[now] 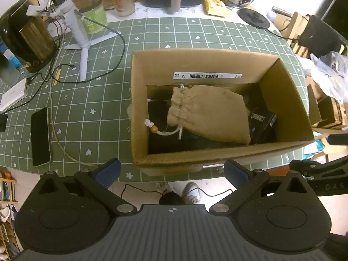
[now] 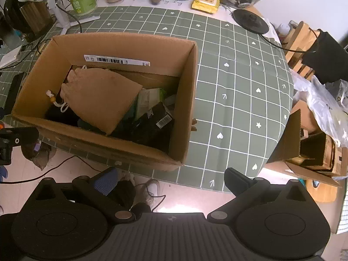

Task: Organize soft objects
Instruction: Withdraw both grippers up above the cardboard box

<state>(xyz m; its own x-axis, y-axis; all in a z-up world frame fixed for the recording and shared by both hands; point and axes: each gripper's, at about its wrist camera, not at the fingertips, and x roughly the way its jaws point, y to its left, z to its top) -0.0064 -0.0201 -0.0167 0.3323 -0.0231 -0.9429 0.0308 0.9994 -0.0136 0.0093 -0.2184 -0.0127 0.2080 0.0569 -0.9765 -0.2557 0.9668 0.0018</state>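
A cardboard box [image 1: 195,61] stands on the green checked tablecloth [image 1: 97,100]; it also shows in the right wrist view [image 2: 187,100]. Inside it a tan drawstring pouch [image 1: 208,113] lies on top of dark items, also seen in the right wrist view [image 2: 97,97]. A black packet [image 2: 154,121] and a pale green packet [image 2: 150,97] lie beside the pouch. My left gripper [image 1: 171,171] is open and empty, hovering just before the box's near wall. My right gripper [image 2: 171,180] is open and empty, near the box's right corner at the table edge.
A phone [image 1: 40,137], white tripod [image 1: 83,43], cables and black kettle [image 1: 24,34] sit left of the box. Jars, a yellow wipes pack [image 2: 205,2] and a kettle base [image 2: 250,20] line the back. Another open box [image 2: 308,150] and plastic bags stand at the right.
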